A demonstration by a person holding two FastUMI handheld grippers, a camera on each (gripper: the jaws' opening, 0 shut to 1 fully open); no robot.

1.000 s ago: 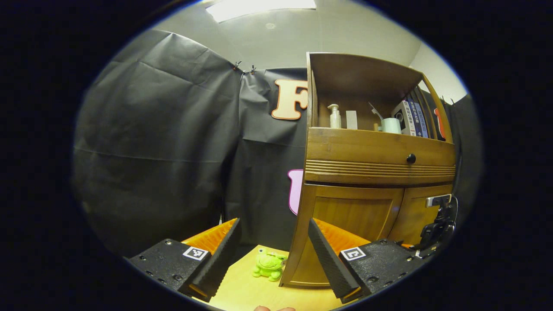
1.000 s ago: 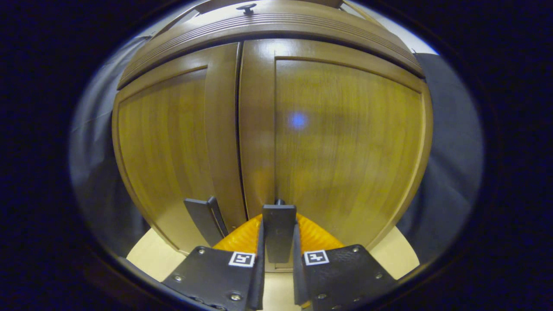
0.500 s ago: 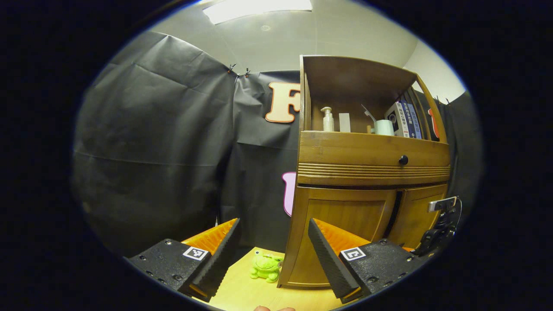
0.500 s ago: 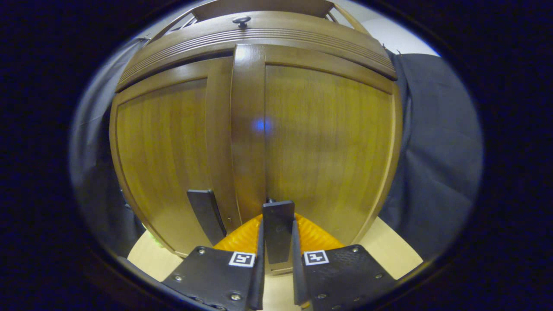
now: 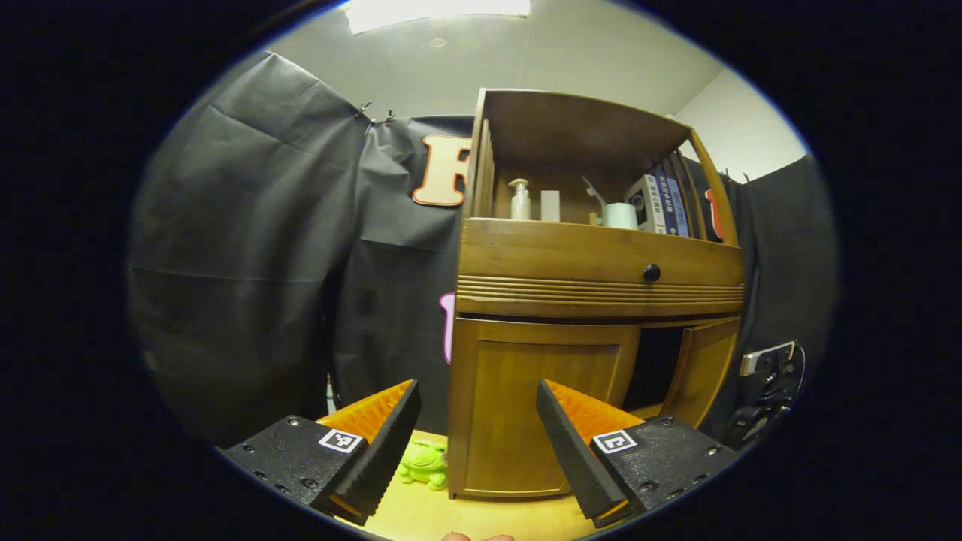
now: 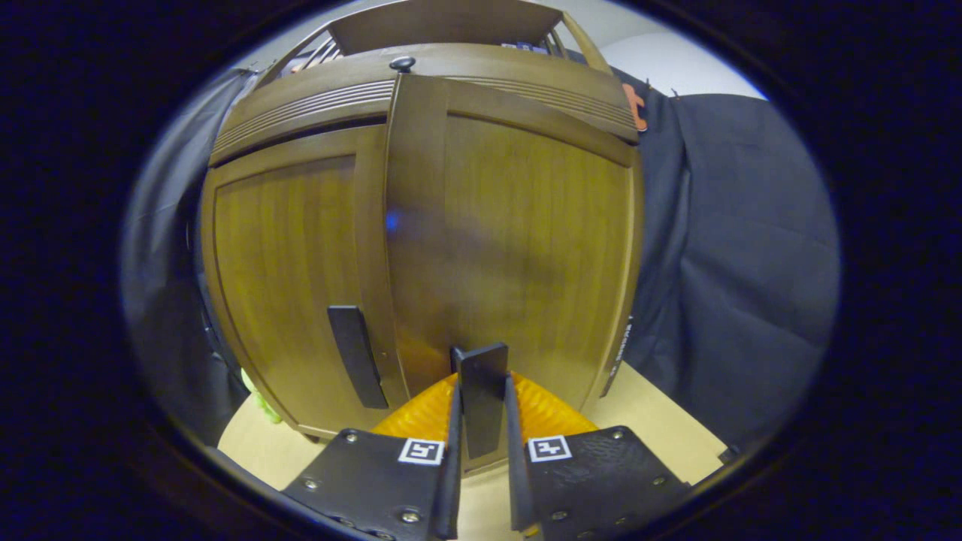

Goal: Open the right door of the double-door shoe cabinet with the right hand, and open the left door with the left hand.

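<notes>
One of two doors is partly done: our right gripper (image 6: 481, 421), clamped on the right door's handle (image 6: 481, 398), has it ajar, while the left door (image 5: 537, 409) ahead of our spread-apart left gripper (image 5: 477, 443) awaits.

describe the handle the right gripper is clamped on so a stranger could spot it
Find the wooden shoe cabinet and its two lower doors. The right door, swung partly open, carries a flat dark upright handle near its inner edge. Unlike the matching handle on the shut left door, it sits pinched between the right gripper fingers.
</notes>
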